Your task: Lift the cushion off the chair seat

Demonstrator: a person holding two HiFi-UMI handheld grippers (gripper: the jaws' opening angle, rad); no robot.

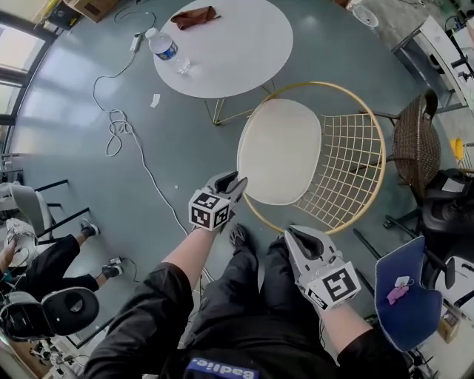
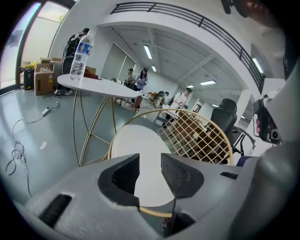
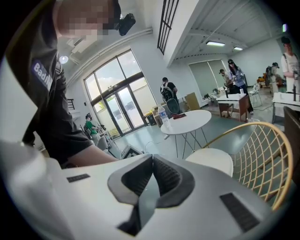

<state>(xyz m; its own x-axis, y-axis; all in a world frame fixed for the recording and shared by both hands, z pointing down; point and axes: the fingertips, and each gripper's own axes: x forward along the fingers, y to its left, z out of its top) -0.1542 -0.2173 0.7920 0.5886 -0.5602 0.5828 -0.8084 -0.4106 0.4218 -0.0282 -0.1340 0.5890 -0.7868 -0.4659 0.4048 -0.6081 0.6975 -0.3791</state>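
Note:
A white oval cushion (image 1: 280, 152) lies on the seat of a gold wire chair (image 1: 355, 159). My left gripper (image 1: 238, 178) is at the cushion's near left edge. Its jaws stand apart, open, with nothing pressed between them. In the left gripper view the cushion (image 2: 136, 140) shows through the gap of the left gripper (image 2: 150, 163), and the gold front rim (image 2: 154, 212) runs just below. My right gripper (image 1: 291, 235) is beside the chair's front rim. In the right gripper view the right gripper (image 3: 153, 158) has its tips together, shut on nothing, with the cushion (image 3: 213, 160) ahead to the right.
A round white table (image 1: 237, 52) stands beyond the chair with a water bottle (image 1: 164, 46) and a brown cloth (image 1: 194, 16) on it. A cable (image 1: 115, 132) lies on the floor at left. A brown wicker chair (image 1: 416, 141) and a blue chair (image 1: 404, 289) stand at right.

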